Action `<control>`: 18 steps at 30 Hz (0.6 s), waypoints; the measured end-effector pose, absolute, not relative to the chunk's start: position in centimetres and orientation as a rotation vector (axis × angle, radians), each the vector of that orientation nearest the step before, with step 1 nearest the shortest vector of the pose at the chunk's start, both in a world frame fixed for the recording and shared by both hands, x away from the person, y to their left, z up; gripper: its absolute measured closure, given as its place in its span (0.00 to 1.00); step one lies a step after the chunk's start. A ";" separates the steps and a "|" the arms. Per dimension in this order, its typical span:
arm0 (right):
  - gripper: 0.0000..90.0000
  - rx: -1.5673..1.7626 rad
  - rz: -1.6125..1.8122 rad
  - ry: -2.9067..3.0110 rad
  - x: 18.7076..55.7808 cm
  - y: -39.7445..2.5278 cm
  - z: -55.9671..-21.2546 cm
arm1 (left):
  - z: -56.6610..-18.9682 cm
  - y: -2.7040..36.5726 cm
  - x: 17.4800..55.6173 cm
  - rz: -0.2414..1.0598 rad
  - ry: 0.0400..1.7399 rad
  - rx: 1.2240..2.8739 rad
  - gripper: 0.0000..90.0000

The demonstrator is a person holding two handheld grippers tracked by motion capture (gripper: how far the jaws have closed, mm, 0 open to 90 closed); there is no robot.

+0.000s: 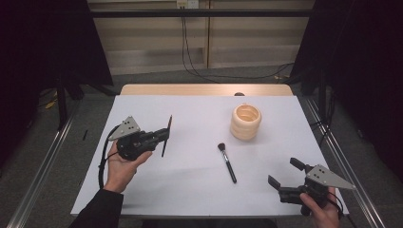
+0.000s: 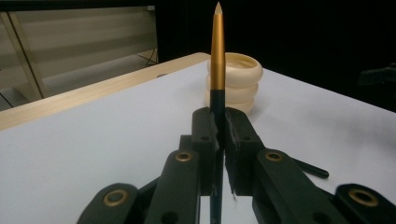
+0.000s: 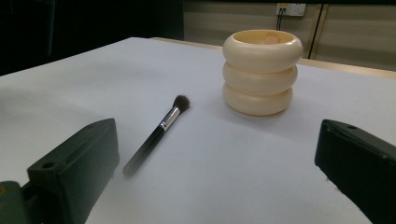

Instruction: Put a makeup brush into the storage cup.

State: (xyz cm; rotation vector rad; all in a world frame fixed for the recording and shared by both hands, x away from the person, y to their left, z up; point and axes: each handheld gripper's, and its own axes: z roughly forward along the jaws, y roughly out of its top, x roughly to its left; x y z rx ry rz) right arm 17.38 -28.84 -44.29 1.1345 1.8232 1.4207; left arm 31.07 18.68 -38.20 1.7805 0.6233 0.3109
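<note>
Nearest, the left gripper (image 2: 219, 128) has its fingers clamped on a slim gold-tipped brush (image 2: 217, 51) — light, stiff, slippery, best pinched mid-handle. At 5 o'clock the right gripper (image 1: 285, 173) gapes empty; a makeup brush (image 1: 227, 163) lies centre-table — ribbed holder (image 1: 245, 122) at 1 o'clock.

The white table top (image 1: 190, 185) lies mostly bare, so wide open lanes run across its near half and its left side. Two things stand in the way: a cream ringed holder (image 1: 245, 122) toward the far right, and a black makeup brush (image 1: 227, 162) lying flat just in front of it, with a small gap between them. The right edge beyond the holder gives a narrower passage.
</note>
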 end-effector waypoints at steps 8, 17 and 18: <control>0.00 1.150 1.437 1.792 17.5 -29.0 -44.1 | -37.7 18.6 29.7 0.300 0.622 1.756 0.93; 0.00 1.153 1.473 1.746 17.7 -28.7 -43.8 | -37.3 17.8 28.2 0.271 0.603 1.755 0.93; 0.00 1.160 1.489 1.743 17.8 -28.7 -43.7 | -37.2 17.7 27.9 0.275 0.613 1.762 0.93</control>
